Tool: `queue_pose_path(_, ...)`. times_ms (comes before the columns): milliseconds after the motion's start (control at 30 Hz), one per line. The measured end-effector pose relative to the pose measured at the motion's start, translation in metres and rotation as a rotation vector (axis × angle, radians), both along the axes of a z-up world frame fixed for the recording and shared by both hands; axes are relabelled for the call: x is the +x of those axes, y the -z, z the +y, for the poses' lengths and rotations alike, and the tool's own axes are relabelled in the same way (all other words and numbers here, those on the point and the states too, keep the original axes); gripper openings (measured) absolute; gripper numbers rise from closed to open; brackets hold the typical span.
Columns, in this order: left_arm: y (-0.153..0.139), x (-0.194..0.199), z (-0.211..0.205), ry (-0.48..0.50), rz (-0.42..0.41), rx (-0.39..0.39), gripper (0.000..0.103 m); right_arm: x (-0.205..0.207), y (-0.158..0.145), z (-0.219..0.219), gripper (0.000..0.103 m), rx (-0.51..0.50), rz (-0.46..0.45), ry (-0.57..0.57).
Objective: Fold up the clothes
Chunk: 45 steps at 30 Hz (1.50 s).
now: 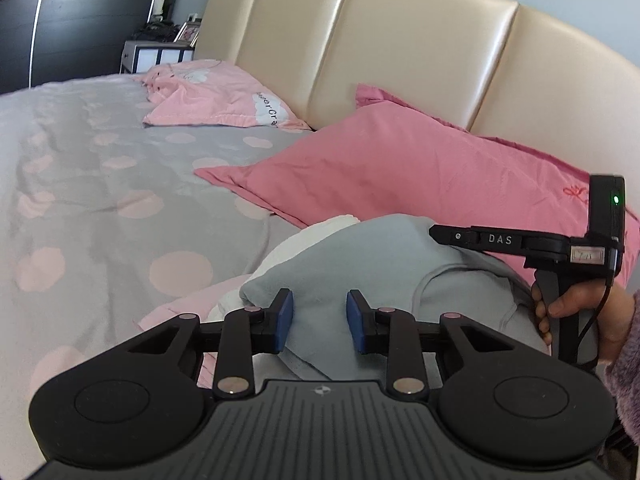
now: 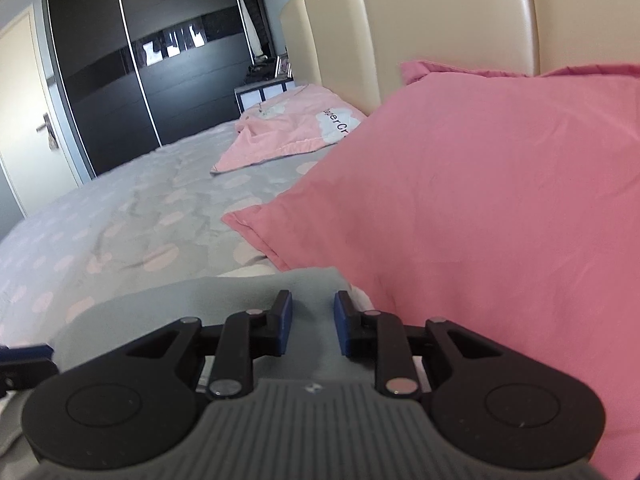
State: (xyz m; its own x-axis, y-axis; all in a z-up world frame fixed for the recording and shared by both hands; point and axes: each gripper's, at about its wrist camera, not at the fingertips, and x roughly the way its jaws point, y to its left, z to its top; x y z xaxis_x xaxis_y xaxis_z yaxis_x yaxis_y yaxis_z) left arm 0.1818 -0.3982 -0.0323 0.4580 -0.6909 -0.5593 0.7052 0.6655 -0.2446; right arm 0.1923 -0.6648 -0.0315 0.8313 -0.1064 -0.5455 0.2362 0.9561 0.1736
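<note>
We hold the left gripper (image 1: 319, 320) and right gripper (image 2: 313, 322) with jaws spread over the grey garment (image 1: 372, 256), pinching nothing

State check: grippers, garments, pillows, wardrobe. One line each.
Left gripper: jaws open, over the cloth, nothing held.
Right gripper: jaws open, over the cloth, nothing held.
Pale blue-grey fleece garment: bunched in a heap, unfolded.
White garment: crumpled beneath the blue-grey one.
Deep pink pillow: leaning on the cream headboard.
Light pink printed pillow: lying flat, rumpled.
Black sliding wardrobe: doors closed.
</note>
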Motion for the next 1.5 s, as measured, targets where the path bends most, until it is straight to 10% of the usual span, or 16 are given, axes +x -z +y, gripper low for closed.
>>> queue_pose_path(100, -0.014, -0.007, 0.007, -0.001, -0.020, -0.027, 0.027, -0.006, -0.014, 0.012, 0.029, -0.051, 0.018, 0.014)
queue_pose_path(233, -0.034, -0.021, 0.026, 0.002, -0.048, -0.057, 0.034, -0.022, -0.036, 0.032, 0.058, -0.097, 0.036, 0.008)
queue_pose_path(400, -0.062, -0.045, 0.058, 0.003, -0.098, -0.065, 0.047, -0.046, -0.063, 0.068, 0.062, -0.133, 0.068, -0.037)
queue_pose_path(767, -0.088, -0.125, 0.180, -0.053, -0.274, 0.053, 0.067, -0.118, -0.110, 0.220, 0.100, -0.317, -0.006, -0.293)
queue_pose_path(1100, -0.077, -0.183, 0.295, -0.294, -0.348, 0.224, 0.077, -0.183, -0.080, 0.380, 0.101, -0.359, -0.053, -0.407)
queue_pose_path(1500, -0.030, -0.219, 0.393, -0.599, -0.303, 0.214, 0.078, -0.226, -0.028, 0.495, 0.101, -0.294, -0.057, -0.369)
